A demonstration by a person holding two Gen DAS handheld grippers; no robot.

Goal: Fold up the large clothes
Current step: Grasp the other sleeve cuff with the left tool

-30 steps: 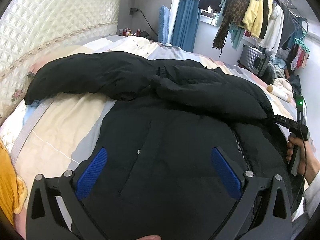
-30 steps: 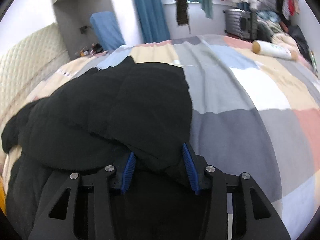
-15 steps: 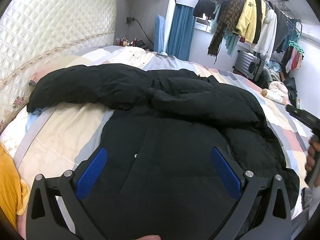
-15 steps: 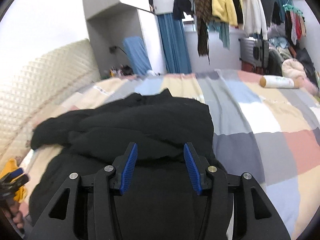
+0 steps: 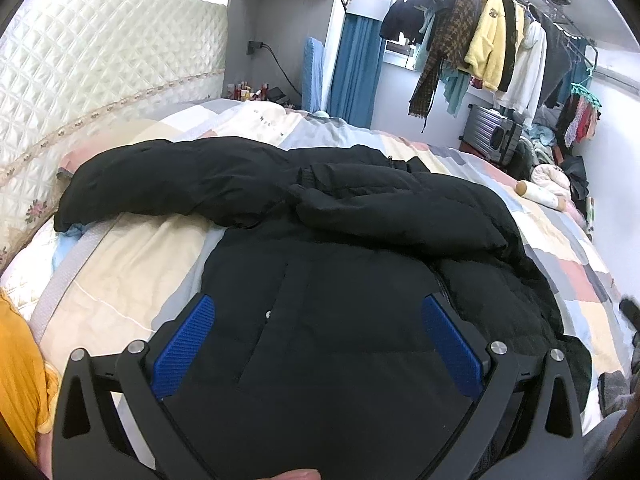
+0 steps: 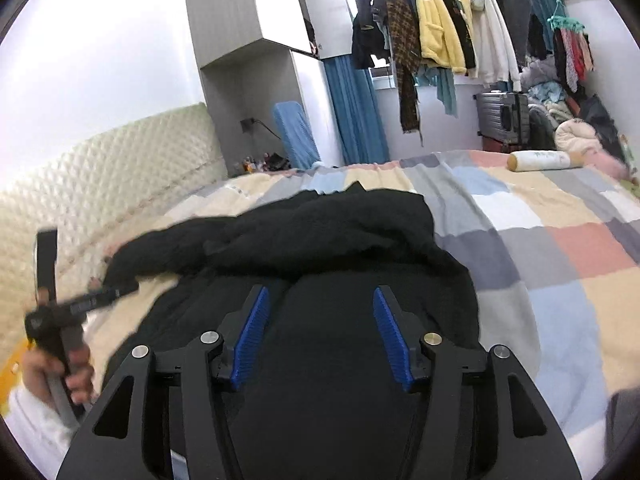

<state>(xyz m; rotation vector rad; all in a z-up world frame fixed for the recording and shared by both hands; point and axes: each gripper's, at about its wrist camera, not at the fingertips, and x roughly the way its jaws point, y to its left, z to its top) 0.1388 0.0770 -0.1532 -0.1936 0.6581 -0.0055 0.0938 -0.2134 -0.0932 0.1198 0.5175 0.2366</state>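
A large black puffer jacket lies spread on the bed, one sleeve stretched out to the left and the other folded across the chest. My left gripper is open and empty above the jacket's lower body. My right gripper is open and empty above the jacket, lifted clear of it. The left gripper's handle and the hand holding it show at the left of the right wrist view.
The bed has a patchwork cover and a quilted cream headboard. A white bottle lies near the bed's far side. A clothes rack, a suitcase and a yellow cloth surround the bed.
My right gripper has let go of the folded sleeve, opened wider and risen away from the jacket. The left gripper has lifted a little and stayed open.
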